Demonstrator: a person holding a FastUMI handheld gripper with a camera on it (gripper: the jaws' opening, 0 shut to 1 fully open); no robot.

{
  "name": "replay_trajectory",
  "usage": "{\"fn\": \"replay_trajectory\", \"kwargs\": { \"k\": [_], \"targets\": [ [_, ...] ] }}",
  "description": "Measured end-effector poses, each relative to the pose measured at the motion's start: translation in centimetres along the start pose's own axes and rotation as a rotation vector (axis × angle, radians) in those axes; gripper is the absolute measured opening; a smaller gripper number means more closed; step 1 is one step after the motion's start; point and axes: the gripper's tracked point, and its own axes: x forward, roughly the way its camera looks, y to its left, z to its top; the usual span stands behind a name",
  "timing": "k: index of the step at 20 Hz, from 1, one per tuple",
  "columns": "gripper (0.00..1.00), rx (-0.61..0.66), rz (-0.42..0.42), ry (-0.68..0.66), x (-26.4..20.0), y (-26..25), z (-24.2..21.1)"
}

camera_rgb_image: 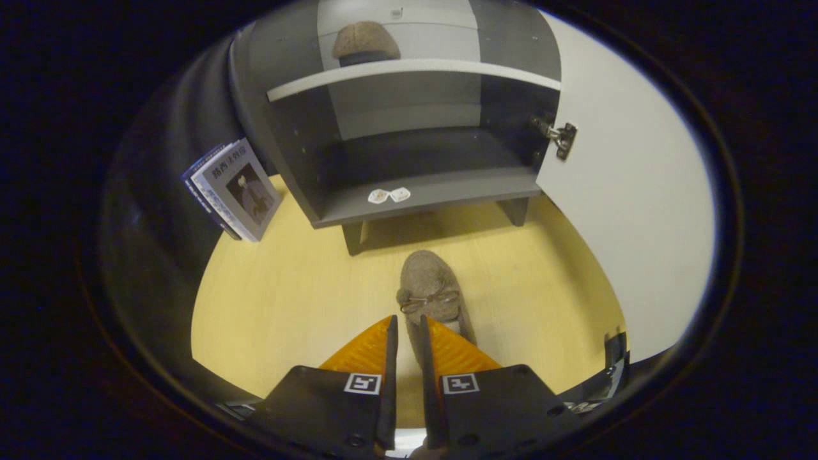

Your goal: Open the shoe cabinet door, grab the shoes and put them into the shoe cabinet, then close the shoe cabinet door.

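claw (409, 348) nearest of all, its two fingers drawn close with a thin gap between them, pinching the heel rim of a brown shoe (429, 287). the grip looks shallow, taken on the soft back edge alone.

shoe just ahead of the fingers, over the pale wooden floor (275, 306) in front of the cabinet (422, 191). its long axis runs straight away from the claw, heel at the fingers, toe and small bow aimed at the cabinet opening. whether the sole touches the floor cannot be told.

beyond it the cabinet stands on short legs, door (626, 211) swung wide to the right on its hinge (562, 137). the lower shelf is bare but for two small pale tags at its front lip. a second shoe (365, 41) sits on the level above the white shelf board (409, 70). a booklet (233, 188) leans to the left of the cabinet.

risks, as a judgement: with so thin a hold at the heel, the toe may droop and the shoe may twist or slip free during the lift. a drooping toe could catch the front lip of the lower shelf, and a swing to the right could knock the open door.
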Motion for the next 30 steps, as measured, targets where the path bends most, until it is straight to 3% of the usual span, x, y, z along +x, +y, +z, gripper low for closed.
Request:
{"fn": "replay_trajectory", "kwargs": {
  "k": [2, 12, 20, 24, 30],
  "targets": [
    [0.27, -0.025, -0.002, 0.042, 1.4, 0.3, -1.3],
    [0.27, -0.114, -0.047, 0.19, 6.6, -0.7, -5.7],
    [0.28, -0.089, -0.038, 0.231, 8.4, -1.2, -6.7],
    [0.06, -0.072, -0.024, 0.216, 8.2, -1.3, -6.5],
    [0.03, -0.02, -0.008, 0.148, 7.0, -2.0, -4.8]
  ]
}}
